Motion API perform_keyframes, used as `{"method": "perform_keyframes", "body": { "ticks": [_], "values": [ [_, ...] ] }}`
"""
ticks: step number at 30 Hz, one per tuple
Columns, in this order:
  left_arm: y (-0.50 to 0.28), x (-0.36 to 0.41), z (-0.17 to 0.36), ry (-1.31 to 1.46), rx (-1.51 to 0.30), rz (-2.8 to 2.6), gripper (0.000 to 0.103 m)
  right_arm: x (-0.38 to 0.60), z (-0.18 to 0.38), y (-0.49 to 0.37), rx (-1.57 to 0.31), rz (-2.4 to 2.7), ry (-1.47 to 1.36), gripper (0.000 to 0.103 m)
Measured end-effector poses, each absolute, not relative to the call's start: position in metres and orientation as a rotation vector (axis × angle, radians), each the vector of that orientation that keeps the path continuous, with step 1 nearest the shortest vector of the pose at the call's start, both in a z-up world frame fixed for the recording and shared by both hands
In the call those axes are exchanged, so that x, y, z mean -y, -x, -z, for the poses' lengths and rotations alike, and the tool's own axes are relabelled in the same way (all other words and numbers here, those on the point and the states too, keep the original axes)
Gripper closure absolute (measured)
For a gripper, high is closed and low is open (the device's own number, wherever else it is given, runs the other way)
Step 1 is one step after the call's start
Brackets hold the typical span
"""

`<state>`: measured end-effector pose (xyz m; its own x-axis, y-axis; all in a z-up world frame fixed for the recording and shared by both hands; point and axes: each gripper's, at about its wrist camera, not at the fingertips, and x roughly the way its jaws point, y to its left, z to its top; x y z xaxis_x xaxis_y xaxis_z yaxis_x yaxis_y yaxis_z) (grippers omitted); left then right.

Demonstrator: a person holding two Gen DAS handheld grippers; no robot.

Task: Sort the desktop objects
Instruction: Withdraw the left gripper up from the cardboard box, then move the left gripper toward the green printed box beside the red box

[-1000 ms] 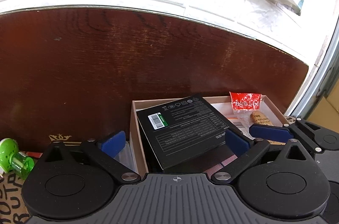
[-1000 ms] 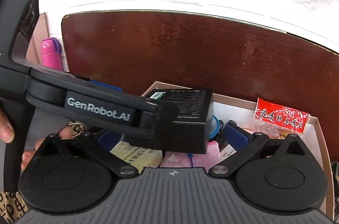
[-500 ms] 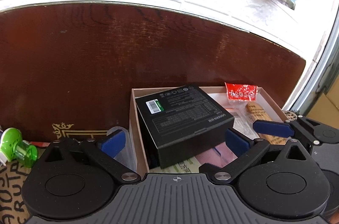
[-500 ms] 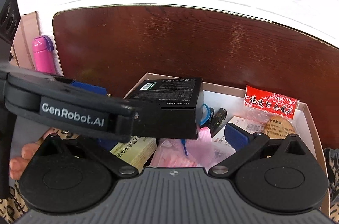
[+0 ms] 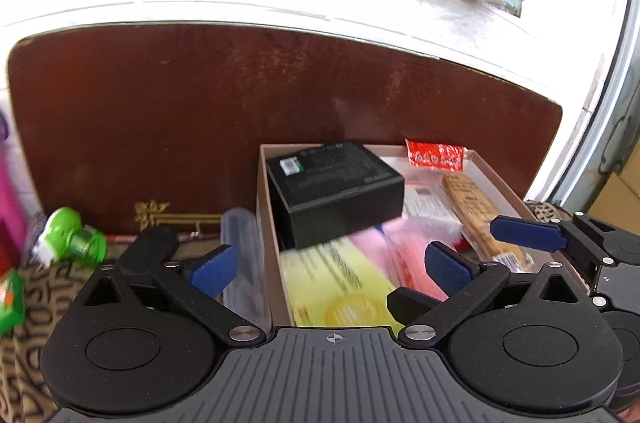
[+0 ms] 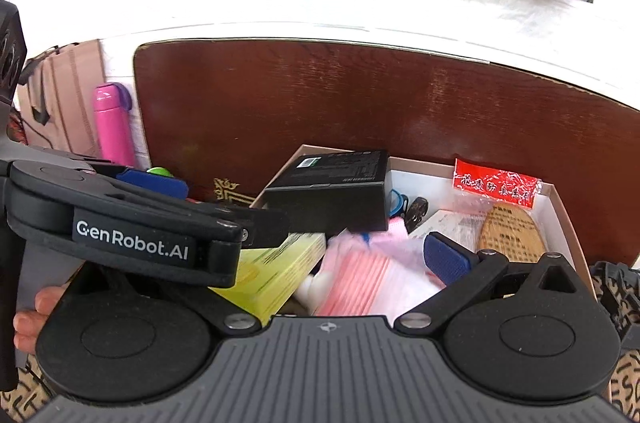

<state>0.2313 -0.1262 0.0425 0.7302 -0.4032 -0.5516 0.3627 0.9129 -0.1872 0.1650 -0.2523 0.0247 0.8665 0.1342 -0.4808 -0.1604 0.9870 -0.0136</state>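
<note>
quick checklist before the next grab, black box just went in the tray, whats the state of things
1. Black box inside the cardboard tray, far left corner: ok.
2. Black box lying flat: not ok, it sits tilted on other items.
3. Left gripper open and holding nothing: ok.
4. Right gripper open and holding nothing: cannot tell, its left finger is hidden behind the left gripper's body.
5. Grippers clear of each other: not ok, the left one crosses right in front of the right one's camera.
6. Items left outside the tray: ok, green bottle and clear tube sit to its left.
</note>
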Motion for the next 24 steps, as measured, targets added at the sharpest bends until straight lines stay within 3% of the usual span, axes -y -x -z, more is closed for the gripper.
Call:
{"method": "perform_keyframes", "body": {
  "ticks": [24],
  "values": [
    [-0.083, 0.082, -0.023, 0.048, -0.638, 0.285, 0.000, 0.204, 0.008, -0.033, -0.515, -0.212, -0.028, 0.000]
  ]
}}
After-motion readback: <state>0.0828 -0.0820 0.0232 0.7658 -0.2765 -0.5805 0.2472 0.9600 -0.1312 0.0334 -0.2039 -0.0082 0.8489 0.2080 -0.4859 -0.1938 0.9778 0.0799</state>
